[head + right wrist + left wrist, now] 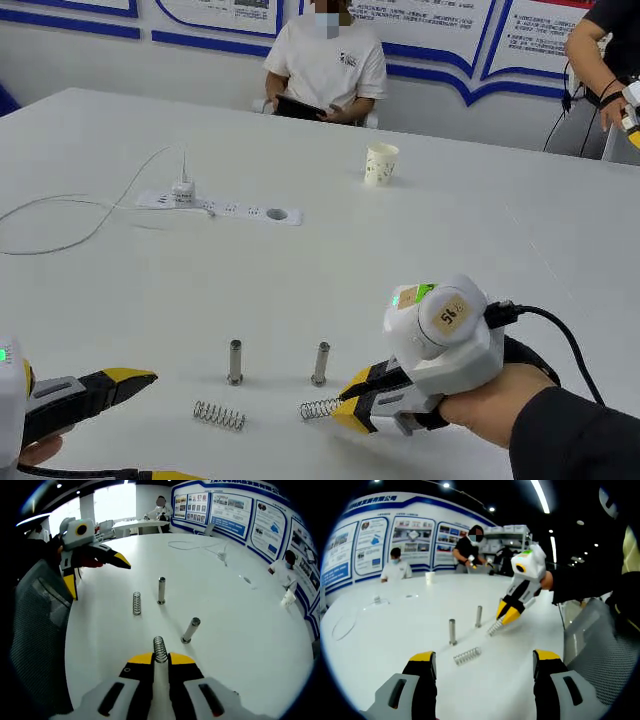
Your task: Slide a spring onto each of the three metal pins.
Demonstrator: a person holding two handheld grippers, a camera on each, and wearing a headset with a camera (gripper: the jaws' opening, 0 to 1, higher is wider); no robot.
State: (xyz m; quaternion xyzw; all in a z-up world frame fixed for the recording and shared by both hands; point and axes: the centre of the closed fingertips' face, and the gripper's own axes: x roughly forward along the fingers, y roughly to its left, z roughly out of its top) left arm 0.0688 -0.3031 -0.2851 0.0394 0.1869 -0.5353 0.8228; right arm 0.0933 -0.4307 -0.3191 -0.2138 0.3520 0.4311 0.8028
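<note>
A number that looks like 56 is written on a round tan sticker (450, 315) on the white housing of the right claw (343, 404); the second digit is uncertain. The blue-framed wall boards (428, 22) are covered with print too small to be read. In the left gripper view, a heading (376, 501) in characters is seen above the boards, but it is too blurred to be read.

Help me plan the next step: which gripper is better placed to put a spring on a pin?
Right. The right gripper is shut on a spring near a pin; the left gripper is open, with the other spring lying on the table.
</note>
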